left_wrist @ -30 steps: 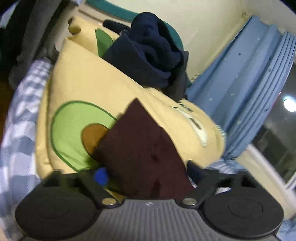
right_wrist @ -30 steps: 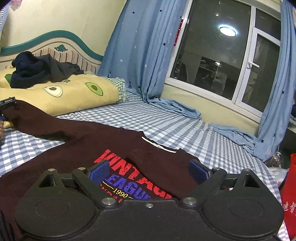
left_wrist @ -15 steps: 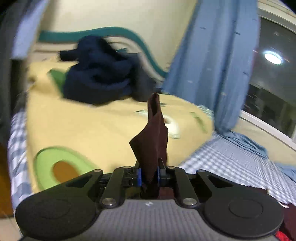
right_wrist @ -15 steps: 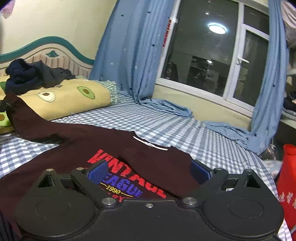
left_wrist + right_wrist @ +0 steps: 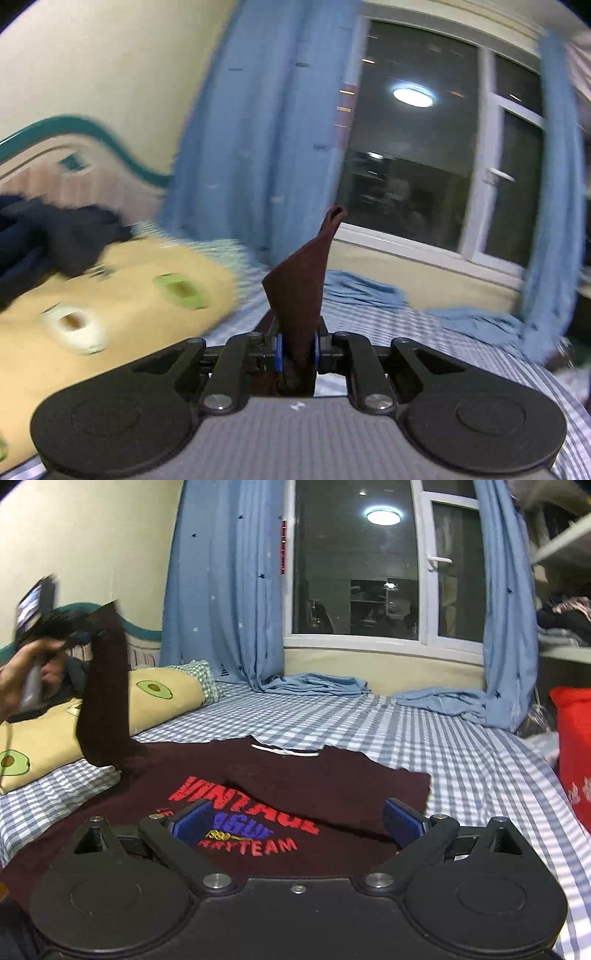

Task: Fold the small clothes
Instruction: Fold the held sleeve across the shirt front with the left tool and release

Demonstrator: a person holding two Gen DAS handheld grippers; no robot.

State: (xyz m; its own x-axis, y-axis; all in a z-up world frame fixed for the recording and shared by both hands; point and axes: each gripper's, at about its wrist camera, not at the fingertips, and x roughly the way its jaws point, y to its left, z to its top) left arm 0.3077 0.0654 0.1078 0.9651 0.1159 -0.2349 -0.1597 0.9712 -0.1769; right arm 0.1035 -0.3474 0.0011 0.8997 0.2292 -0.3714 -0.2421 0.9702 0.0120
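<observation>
Pinching the maroon sleeve [image 5: 299,291] tight, the left gripper [image 5: 297,349] held it above the sweater [image 5: 258,794] on the bed while the right gripper [image 5: 295,818] gaped empty just over the print; thin cloth could slip mid-fold.

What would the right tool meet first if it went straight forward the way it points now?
Probably the maroon shirt lying on the bed: the open right tool points slightly downward over its printed chest, though depth is unclear.

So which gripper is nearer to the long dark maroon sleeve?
Left. The left gripper is clamped on the sleeve, lifted; the right gripper hovers open over the chest print.
</observation>
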